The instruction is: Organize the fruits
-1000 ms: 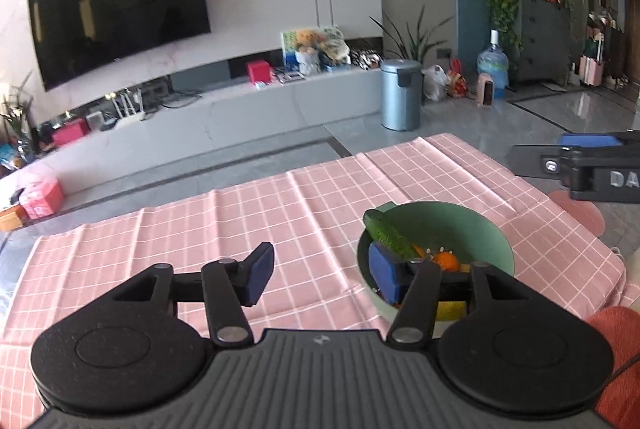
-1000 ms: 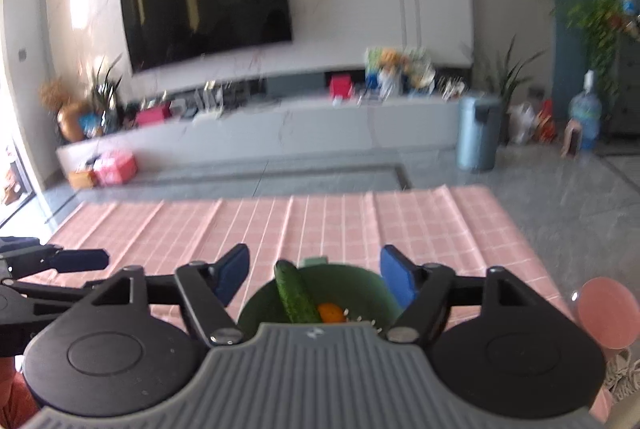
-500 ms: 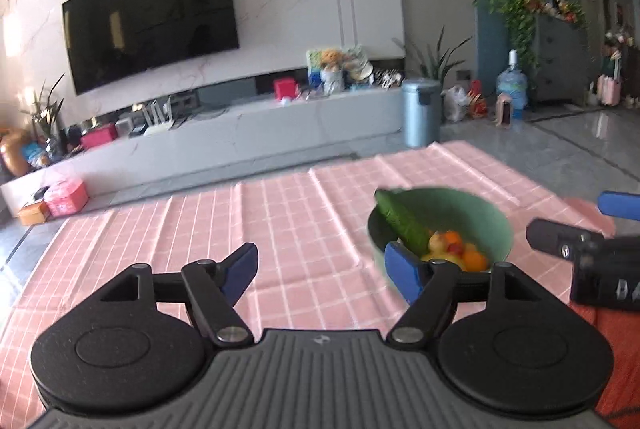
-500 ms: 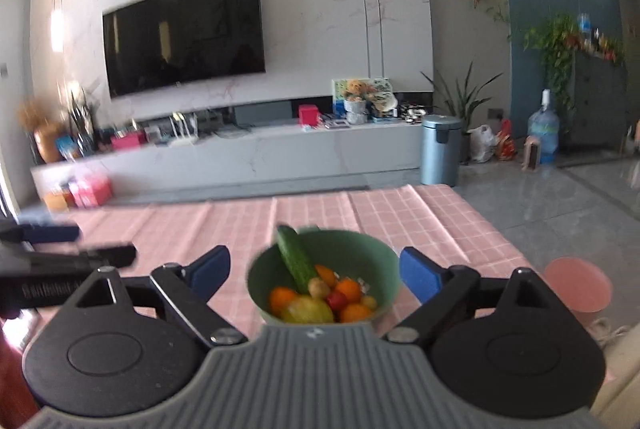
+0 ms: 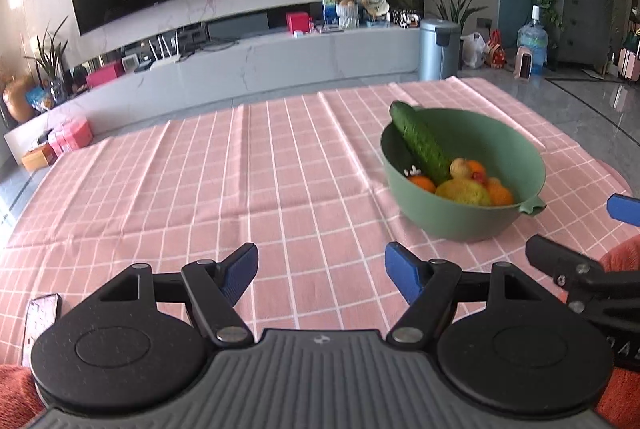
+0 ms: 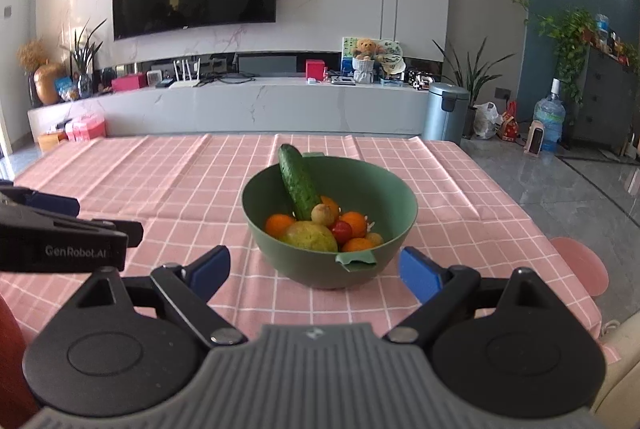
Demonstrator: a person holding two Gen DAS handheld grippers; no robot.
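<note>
A green bowl [image 5: 468,217] stands on the pink checked tablecloth [image 5: 240,189], right of centre. It holds a cucumber [image 5: 420,141] leaning on the rim, oranges [image 5: 500,194], a yellow-green fruit [image 5: 462,191] and small red fruits. In the right wrist view the bowl [image 6: 320,269] sits just ahead, with the cucumber [image 6: 298,185] and oranges [image 6: 354,223] inside. My left gripper [image 5: 320,265] is open and empty, above the cloth left of the bowl. My right gripper [image 6: 314,269] is open and empty, its fingers to either side of the bowl's near wall.
A phone [image 5: 40,317] lies on the cloth at the near left. A pink stool [image 6: 580,265] stands off the table's right edge. A long TV console [image 6: 240,105] and a metal bin [image 6: 446,113] stand beyond the table.
Both grippers have drawn back and away from the bowl, which now shows whole with its fruit. Both stay open and empty.
</note>
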